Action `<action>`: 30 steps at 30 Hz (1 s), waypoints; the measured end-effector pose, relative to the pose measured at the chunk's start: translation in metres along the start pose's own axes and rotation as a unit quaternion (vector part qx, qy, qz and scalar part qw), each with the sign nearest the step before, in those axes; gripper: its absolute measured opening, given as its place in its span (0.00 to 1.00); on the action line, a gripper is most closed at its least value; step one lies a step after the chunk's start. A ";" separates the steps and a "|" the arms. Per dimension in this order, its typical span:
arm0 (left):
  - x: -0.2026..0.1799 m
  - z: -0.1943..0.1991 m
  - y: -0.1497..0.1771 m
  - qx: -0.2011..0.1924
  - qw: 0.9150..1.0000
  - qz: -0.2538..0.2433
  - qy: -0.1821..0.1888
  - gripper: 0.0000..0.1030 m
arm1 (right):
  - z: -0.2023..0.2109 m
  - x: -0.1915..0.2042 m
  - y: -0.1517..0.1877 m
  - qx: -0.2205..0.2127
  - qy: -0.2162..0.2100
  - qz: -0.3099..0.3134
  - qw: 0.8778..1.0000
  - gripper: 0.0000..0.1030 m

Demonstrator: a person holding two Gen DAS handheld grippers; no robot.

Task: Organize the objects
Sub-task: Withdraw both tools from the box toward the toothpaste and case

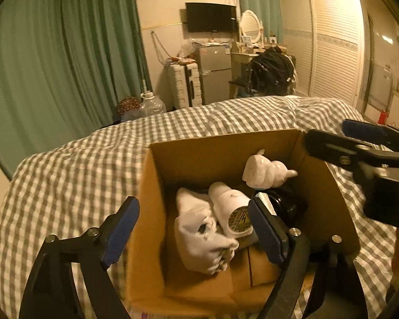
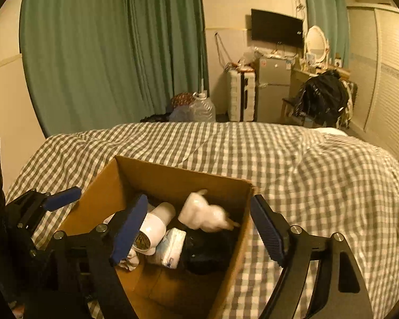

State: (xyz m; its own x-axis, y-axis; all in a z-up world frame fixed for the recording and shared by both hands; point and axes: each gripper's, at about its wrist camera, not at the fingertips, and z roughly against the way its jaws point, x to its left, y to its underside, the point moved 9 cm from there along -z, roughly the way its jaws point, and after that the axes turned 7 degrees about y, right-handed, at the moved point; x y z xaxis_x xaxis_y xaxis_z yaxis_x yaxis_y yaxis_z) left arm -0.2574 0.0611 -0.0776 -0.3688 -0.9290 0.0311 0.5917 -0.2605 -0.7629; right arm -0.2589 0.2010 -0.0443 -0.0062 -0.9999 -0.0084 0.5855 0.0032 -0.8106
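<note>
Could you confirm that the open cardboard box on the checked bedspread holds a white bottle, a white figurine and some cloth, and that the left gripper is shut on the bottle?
Not quite: the left gripper is open and empty, as the left wrist view shows. The cardboard box on the bedspread does hold the white bottle, the figurine and the cloth.

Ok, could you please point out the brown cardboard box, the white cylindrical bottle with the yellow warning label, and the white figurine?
brown cardboard box (image 1: 220, 148): left wrist view, far inner wall.
white cylindrical bottle (image 1: 230, 203): left wrist view, side of the body.
white figurine (image 1: 263, 170): left wrist view, middle of its body.
</note>
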 end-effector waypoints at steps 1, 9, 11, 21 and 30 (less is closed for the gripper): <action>0.002 0.009 -0.002 -0.004 1.000 0.003 -0.005 0.85 | 0.009 -0.001 0.000 -0.004 0.001 0.000 1.000 0.77; 0.018 0.101 -0.028 -0.061 0.997 0.028 -0.024 0.94 | 0.092 0.003 -0.023 -0.053 0.012 0.009 0.998 0.80; 0.018 0.123 -0.034 -0.073 0.996 0.028 -0.033 0.96 | 0.120 0.006 -0.033 -0.071 0.010 0.008 0.997 0.84; 0.022 0.212 -0.036 -0.132 0.989 0.043 -0.047 1.00 | 0.236 0.027 -0.051 -0.146 0.014 0.027 0.989 0.96; 0.035 0.196 0.029 -0.099 0.990 0.081 -0.066 1.00 | 0.232 0.038 -0.010 -0.121 -0.002 0.021 0.992 0.96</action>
State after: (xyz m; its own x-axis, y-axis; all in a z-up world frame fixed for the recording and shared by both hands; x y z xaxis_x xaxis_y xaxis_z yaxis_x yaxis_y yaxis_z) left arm -0.1124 -0.0308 0.0279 -0.1755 -0.9841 -0.0279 0.4778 -0.0604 -0.8764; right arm -0.0768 0.1603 0.0990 0.0175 -0.9989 -0.0437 0.3735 0.0471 -0.9264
